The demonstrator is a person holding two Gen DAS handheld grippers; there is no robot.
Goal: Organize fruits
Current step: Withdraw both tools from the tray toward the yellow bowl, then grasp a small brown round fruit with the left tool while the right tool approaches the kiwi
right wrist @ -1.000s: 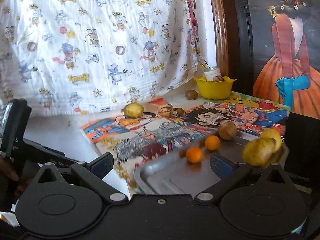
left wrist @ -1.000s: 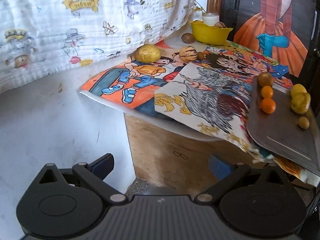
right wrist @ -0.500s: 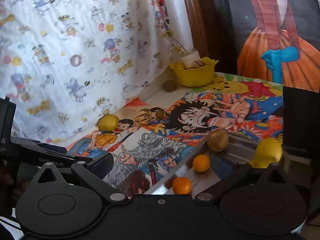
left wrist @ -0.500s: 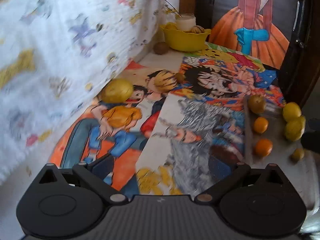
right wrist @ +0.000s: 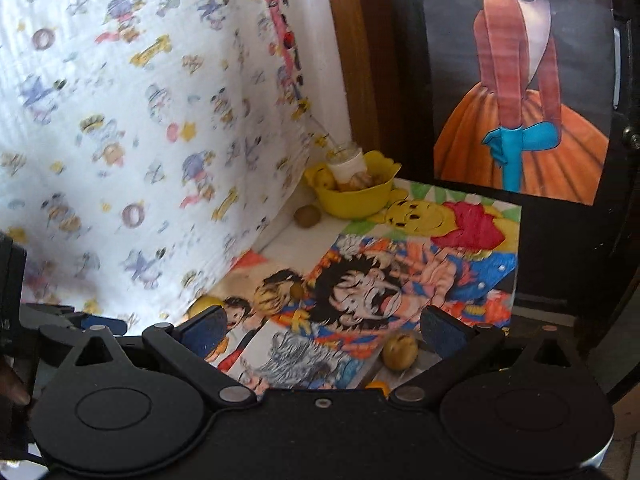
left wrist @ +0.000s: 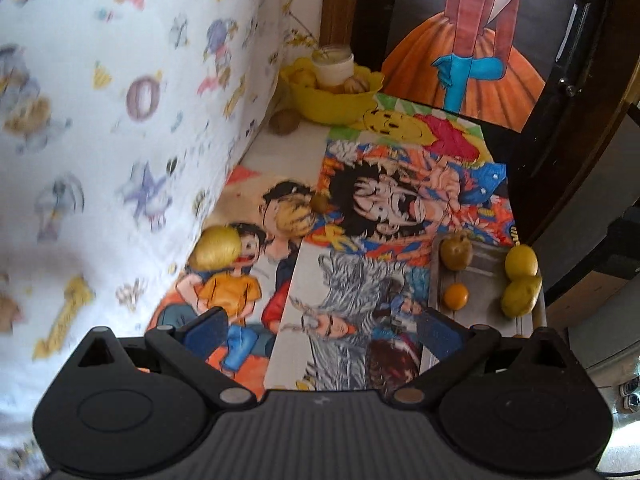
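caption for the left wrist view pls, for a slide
Open left gripper above cartoon posters, metal tray of fruit to its right, yellow bowl at the back.

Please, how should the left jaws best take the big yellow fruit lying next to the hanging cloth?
Probably from above, closing across the middle of the yellow fruit. It is round and lies loose on the drawings, while the patterned cloth hangs close behind it, so a sideways approach looks cramped.

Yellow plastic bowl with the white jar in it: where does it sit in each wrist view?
Left wrist: yellow plastic bowl, top centre, against the back corner.
Right wrist: bowl, centre, slightly above the middle.
Shared landmark: brown round fruit just left of it.
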